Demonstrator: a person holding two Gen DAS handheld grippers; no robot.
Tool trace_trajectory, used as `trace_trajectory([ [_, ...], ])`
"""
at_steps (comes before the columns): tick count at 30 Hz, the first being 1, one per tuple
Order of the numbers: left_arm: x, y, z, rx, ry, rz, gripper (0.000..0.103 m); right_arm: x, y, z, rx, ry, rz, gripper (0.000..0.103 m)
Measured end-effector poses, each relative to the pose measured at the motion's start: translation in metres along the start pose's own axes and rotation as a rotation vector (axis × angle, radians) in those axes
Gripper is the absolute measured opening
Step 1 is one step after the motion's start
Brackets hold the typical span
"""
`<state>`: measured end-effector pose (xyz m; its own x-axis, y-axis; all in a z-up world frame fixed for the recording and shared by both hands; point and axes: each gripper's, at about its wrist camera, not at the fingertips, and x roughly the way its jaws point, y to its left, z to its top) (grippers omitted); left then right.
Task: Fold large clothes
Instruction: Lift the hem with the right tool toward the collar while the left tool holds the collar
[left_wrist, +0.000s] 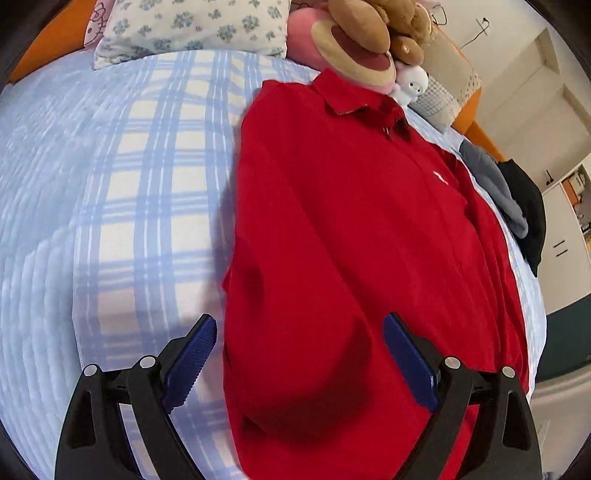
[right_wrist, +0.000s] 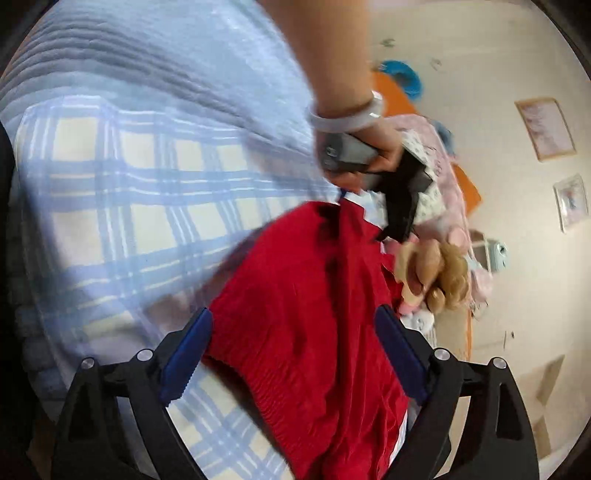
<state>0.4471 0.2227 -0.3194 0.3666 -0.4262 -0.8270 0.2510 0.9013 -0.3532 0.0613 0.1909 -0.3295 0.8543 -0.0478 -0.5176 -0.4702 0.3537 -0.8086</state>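
A large red collared shirt (left_wrist: 354, 236) lies spread on the blue plaid bed cover (left_wrist: 147, 206), collar toward the pillows. My left gripper (left_wrist: 299, 354) is open, its blue pads straddling the shirt's lower left part, just above the cloth. In the right wrist view the same red shirt (right_wrist: 303, 332) lies under my right gripper (right_wrist: 291, 347), which is open with nothing between its pads. The person's hand holds the left gripper's body (right_wrist: 388, 184) at the shirt's far edge in that view.
A floral pillow (left_wrist: 192, 29) and plush toys (left_wrist: 369, 40) sit at the head of the bed. Grey and black clothes (left_wrist: 517, 199) lie at the bed's right edge. White cabinets (left_wrist: 565, 236) stand beyond. A blond doll (right_wrist: 439, 277) lies beside the shirt.
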Motion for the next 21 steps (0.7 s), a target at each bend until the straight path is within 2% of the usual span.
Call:
trace_trajectory([
  [1,0.0,0.001,-0.001,0.002,0.003,0.003,0.093,-0.001,0.001,-0.002,0.031,0.033,0.142,0.084],
  [2,0.0,0.001,-0.002,0.003,0.007,0.005,0.093,-0.001,0.002,-0.004,0.053,0.045,0.213,0.081],
  [5,-0.003,0.003,0.0,-0.002,0.003,0.012,0.093,0.005,0.012,-0.007,0.001,0.058,0.151,0.079],
  [8,-0.009,0.003,0.004,-0.012,-0.018,-0.005,0.093,0.015,0.003,-0.007,0.027,0.082,0.126,0.078],
  [13,-0.007,0.005,0.013,-0.028,-0.015,0.003,0.093,0.029,0.001,0.0,0.027,0.092,0.154,0.079],
  [17,0.007,0.012,0.029,-0.079,-0.001,-0.012,0.093,0.019,0.023,0.0,-0.046,0.061,0.131,0.056],
  [18,0.01,0.014,0.033,-0.093,0.002,-0.022,0.093,0.014,0.028,-0.001,-0.057,0.051,0.123,0.055],
  [20,0.018,0.017,0.044,-0.115,0.007,-0.031,0.093,0.015,0.03,-0.005,-0.074,0.033,0.115,0.056],
  [21,0.022,0.018,0.05,-0.124,0.011,-0.037,0.093,0.017,0.025,-0.005,-0.055,0.031,0.125,0.063],
])
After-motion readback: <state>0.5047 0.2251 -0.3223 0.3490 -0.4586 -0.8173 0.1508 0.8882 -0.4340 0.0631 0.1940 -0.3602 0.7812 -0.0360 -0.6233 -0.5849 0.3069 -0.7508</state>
